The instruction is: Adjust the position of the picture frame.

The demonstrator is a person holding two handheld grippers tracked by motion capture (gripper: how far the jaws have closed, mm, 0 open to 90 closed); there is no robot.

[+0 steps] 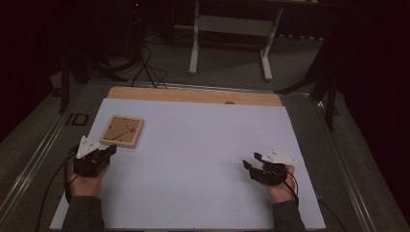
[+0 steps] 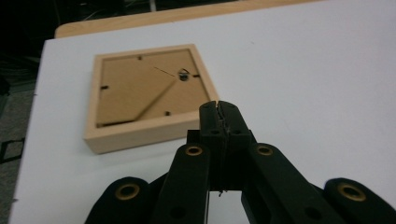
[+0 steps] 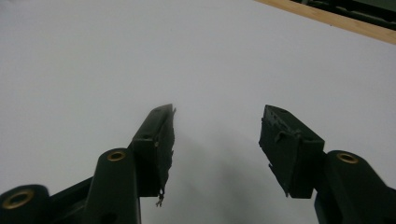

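**Both grippers on the sheet, frame lying off the left one's tips**

Forearms come in at the bottom of the high view, one gripper per hand. Landmark = wooden picture frame [image 1: 122,131], lying flat, back side up, on the white sheet [image 1: 193,159] that covers the table; it sits toward the sheet's far-left corner.

L gripper [image 1: 107,151]: just near-side of the frame, slightly left of it, tips aimed at the frame's near edge. In the left gripper view [image 2: 219,114] its jaws are pressed together, nothing between them; tips very close to the frame's [image 2: 147,95] near-right corner, but contact can't be told. Grey three-cornered plate on top of it shows in the high view.

Frame detail, left gripper view: light wood rim, brown backing board inside w/ small black tabs at the edges, a metal hanger near its far-right part, and a folded stand strip running diagonally.

R gripper [image 1: 251,162]: well apart from the frame, far to its right and a bit nearer the person, over bare sheet. Right gripper view [image 3: 217,137]: jaws stand wide apart, holding nothing.

Wood table edge [image 1: 193,95] shows beyond the frame, past the sheet's far side. White desk legs [image 1: 229,43] stand on the floor farther back.
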